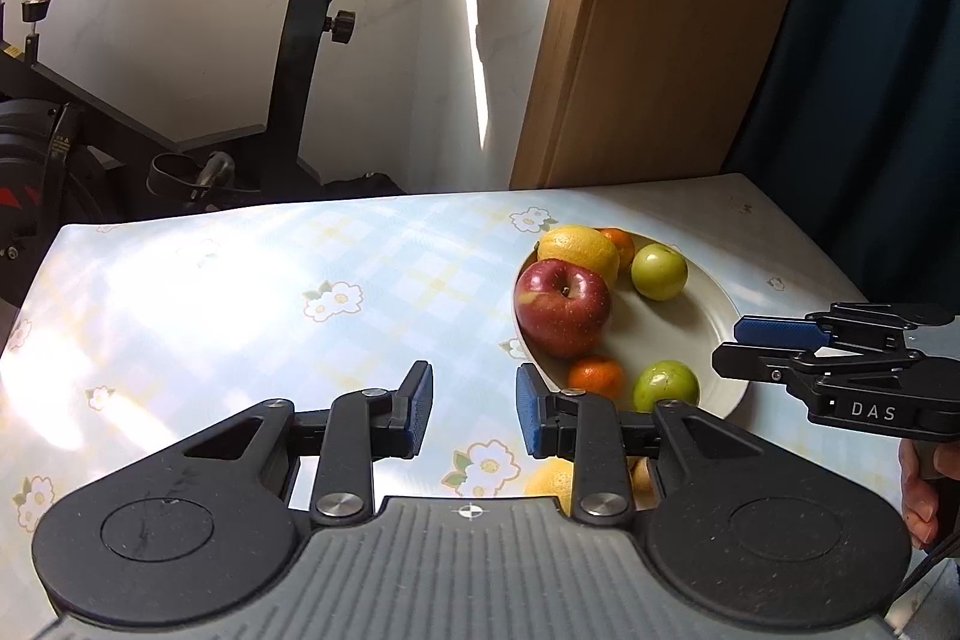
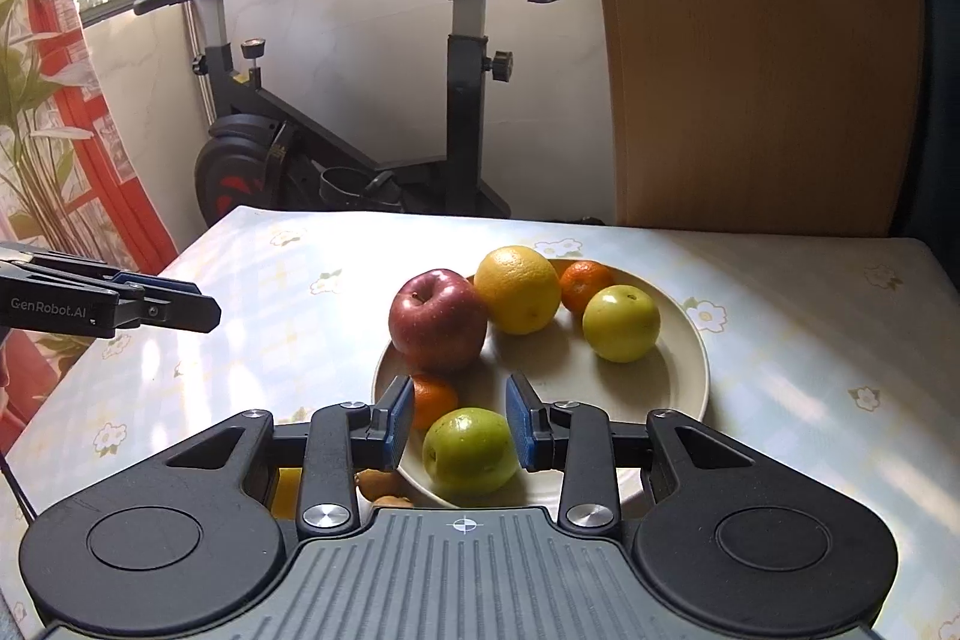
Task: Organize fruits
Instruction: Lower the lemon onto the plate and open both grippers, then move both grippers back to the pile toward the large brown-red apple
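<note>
A pale plate [image 2: 690, 358] on the flowered tablecloth holds a red apple [image 2: 437, 319], a large yellow citrus [image 2: 517, 289], two tangerines [image 2: 585, 285] [image 2: 435, 400] and two green apples [image 2: 621, 322] [image 2: 469, 451]. My right gripper [image 2: 459, 421] hovers over the plate's near rim, above the closer green apple. Its pads are drawn in, apart from the fruit, with nothing gripped. From the left wrist it shows at the plate's right edge [image 1: 729, 340]. My left gripper [image 1: 474, 409] hangs over bare cloth left of the plate [image 1: 714, 316], jaws narrow and empty.
A yellow fruit [image 2: 288, 490] and a small brown one [image 2: 378, 484] lie on the table just before the plate, mostly hidden under the grippers. An exercise bike [image 2: 468, 100] stands behind the table, a wooden panel [image 2: 750, 40] at the right. A hand [image 1: 918, 496] grips the right handle.
</note>
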{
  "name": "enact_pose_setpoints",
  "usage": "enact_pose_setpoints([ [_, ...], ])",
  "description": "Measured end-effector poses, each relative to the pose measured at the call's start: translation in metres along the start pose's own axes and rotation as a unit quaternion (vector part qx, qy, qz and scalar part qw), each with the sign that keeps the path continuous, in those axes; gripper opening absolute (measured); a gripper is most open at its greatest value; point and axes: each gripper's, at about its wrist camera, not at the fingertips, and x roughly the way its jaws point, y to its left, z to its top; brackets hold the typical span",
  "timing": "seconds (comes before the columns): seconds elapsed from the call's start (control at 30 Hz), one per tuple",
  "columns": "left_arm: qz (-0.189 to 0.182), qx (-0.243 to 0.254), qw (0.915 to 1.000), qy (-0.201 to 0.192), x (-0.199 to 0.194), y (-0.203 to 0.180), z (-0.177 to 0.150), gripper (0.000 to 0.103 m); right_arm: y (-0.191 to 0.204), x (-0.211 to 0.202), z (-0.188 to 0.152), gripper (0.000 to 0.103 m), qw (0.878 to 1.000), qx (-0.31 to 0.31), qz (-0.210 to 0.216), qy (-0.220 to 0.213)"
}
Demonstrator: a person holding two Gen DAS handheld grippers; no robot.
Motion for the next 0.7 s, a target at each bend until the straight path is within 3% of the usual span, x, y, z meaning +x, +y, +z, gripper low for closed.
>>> enact_pose_setpoints([
  [0.23,-0.023,0.001,0.9997,0.006,0.001,-0.008,-0.012,0.033,-0.008,-0.008,-0.021,0.032,1.0,0.021,-0.004,0.014],
  [0.33,-0.035,0.004,0.9993,0.016,0.004,-0.014,-0.016,0.049,-0.011,-0.006,-0.026,0.032,0.999,0.03,-0.004,0.022],
  [0.5,-0.039,0.025,0.9986,0.025,0.006,-0.023,-0.024,0.049,-0.01,-0.005,-0.033,0.032,0.999,0.03,0.0,0.034],
  [0.7,-0.038,0.011,0.9985,0.036,0.002,-0.018,-0.032,0.049,-0.001,-0.006,-0.033,0.032,0.999,0.022,0.011,0.037],
])
